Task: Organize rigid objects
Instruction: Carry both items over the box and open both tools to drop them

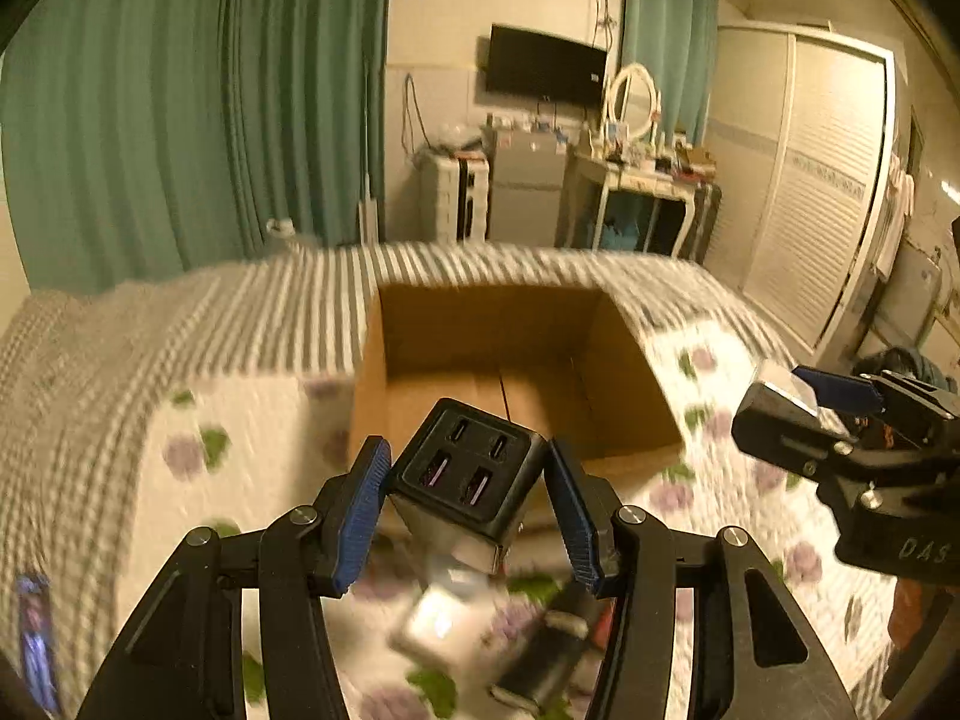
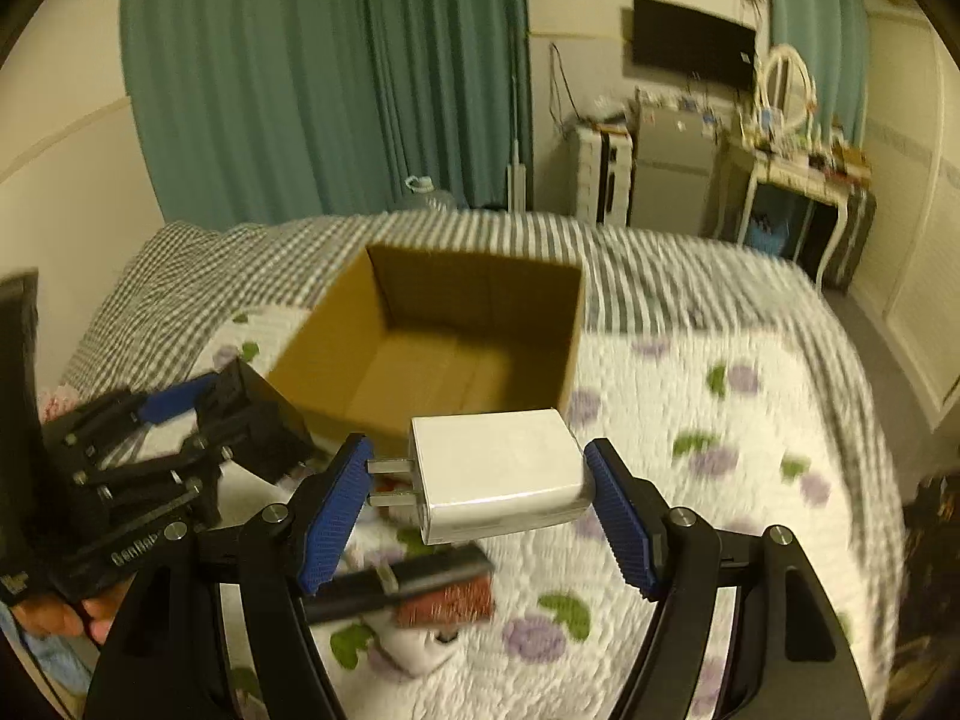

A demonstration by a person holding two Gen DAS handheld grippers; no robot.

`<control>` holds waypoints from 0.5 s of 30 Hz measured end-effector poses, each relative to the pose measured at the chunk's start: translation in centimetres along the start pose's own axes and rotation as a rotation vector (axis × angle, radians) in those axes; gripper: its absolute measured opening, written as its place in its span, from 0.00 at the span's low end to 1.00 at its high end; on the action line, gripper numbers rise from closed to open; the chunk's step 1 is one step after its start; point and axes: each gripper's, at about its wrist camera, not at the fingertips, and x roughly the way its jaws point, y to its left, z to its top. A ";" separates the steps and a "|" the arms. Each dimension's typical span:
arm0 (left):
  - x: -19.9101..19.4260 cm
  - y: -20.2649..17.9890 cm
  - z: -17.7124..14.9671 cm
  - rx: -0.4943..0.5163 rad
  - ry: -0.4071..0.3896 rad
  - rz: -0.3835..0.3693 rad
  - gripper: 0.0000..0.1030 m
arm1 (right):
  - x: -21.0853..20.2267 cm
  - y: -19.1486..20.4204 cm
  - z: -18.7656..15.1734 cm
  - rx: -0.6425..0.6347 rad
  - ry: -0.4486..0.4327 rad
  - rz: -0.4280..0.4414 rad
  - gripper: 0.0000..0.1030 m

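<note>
My left gripper point(image 1: 465, 489) is shut on a black multi-port USB charger point(image 1: 468, 471) and holds it above the bed, just in front of an open cardboard box point(image 1: 510, 360). My right gripper point(image 2: 480, 492) is shut on a white wall charger point(image 2: 501, 474) with two metal prongs pointing left, held near the front rim of the same box point(image 2: 432, 342). The box looks empty inside. The right gripper shows at the right edge of the left wrist view point(image 1: 840, 438); the left gripper shows at the left of the right wrist view point(image 2: 150, 450).
The box sits on a bed with a floral quilt point(image 2: 720, 450) and a checked blanket point(image 1: 180, 324) behind it. More small items lie blurred on the quilt below the grippers: a white adapter point(image 1: 438, 618), a dark object point(image 1: 540, 660), a red-brown block point(image 2: 444, 600).
</note>
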 end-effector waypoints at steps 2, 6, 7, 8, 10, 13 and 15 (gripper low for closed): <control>0.3 0.7 1.9 0.004 -0.017 0.003 0.52 | 0.2 0.3 1.7 -0.021 -0.011 -0.005 0.70; 3.0 1.8 4.8 0.025 -0.010 0.024 0.52 | 2.0 0.0 5.4 -0.025 -0.033 -0.006 0.70; 3.9 1.8 5.3 0.035 -0.007 0.032 0.52 | 2.7 -0.2 6.1 -0.025 -0.036 -0.009 0.70; 5.0 1.8 5.9 0.048 -0.002 0.036 0.52 | 3.6 -0.5 6.9 -0.020 -0.036 -0.007 0.70; 7.2 1.8 6.5 0.072 0.011 0.035 0.52 | 5.6 -0.9 8.1 -0.010 -0.030 0.006 0.70; 10.9 1.6 6.9 0.092 0.034 0.023 0.52 | 9.7 -1.5 9.3 -0.015 -0.010 -0.001 0.70; 13.5 1.5 6.8 0.108 0.053 0.007 0.52 | 11.9 -1.9 9.4 -0.012 0.004 0.004 0.70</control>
